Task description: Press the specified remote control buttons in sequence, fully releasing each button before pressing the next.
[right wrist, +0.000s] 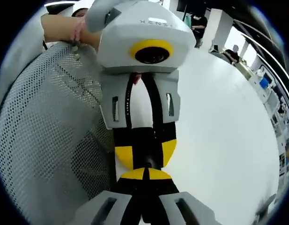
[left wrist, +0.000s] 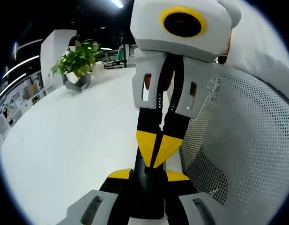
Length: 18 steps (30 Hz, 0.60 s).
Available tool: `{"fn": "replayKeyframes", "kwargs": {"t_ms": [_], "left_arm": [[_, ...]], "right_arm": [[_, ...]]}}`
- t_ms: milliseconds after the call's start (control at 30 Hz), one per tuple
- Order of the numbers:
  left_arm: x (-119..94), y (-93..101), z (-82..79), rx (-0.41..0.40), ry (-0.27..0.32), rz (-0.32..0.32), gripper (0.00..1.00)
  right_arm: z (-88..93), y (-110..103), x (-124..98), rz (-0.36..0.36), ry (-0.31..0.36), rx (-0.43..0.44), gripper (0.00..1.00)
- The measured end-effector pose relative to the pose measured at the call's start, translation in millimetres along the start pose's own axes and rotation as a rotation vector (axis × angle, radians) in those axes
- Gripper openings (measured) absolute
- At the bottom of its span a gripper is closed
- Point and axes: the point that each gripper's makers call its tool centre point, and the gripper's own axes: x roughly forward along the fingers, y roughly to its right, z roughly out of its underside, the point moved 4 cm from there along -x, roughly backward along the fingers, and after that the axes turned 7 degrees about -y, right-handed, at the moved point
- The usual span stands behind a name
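A slim black remote control (left wrist: 146, 197) stands between my left gripper's (left wrist: 149, 175) yellow-tipped jaws, which are shut on it. My right gripper (left wrist: 156, 150) faces the left one from above. Its jaws are shut, and their yellow tips form a point that touches the remote's top. In the right gripper view my right gripper (right wrist: 145, 174) rises from the bottom with its tips together against the remote (right wrist: 145, 140). The left gripper (right wrist: 145, 154) holds the remote from the far side. The remote's buttons are hidden.
Both grippers hover over a white table (left wrist: 64, 140) beside a grey mesh chair back (left wrist: 247, 140). A potted plant (left wrist: 78, 61) stands at the table's far end. A person's hand (right wrist: 64, 28) holds the left gripper. People (right wrist: 235, 49) sit far off.
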Motion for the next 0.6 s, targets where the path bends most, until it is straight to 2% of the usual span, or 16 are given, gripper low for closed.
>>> {"fn": "replayKeyframes", "kwargs": {"t_ms": [433, 500, 600], "left_arm": [[0.4, 0.2, -0.9, -0.002, -0.006, -0.009, 0.24], [0.4, 0.2, -0.8, -0.002, -0.006, -0.008, 0.24], [0.4, 0.1, -0.7, -0.001, -0.005, -0.006, 0.24]], "right_arm": [[1.0, 0.5, 0.0, 0.007, 0.007, 0.075, 0.0], [2.3, 1.2, -1.1, -0.008, 0.028, 0.081, 0.0], [3.6, 2.3, -2.3, -0.038, 0.067, 0.141, 0.0]]}}
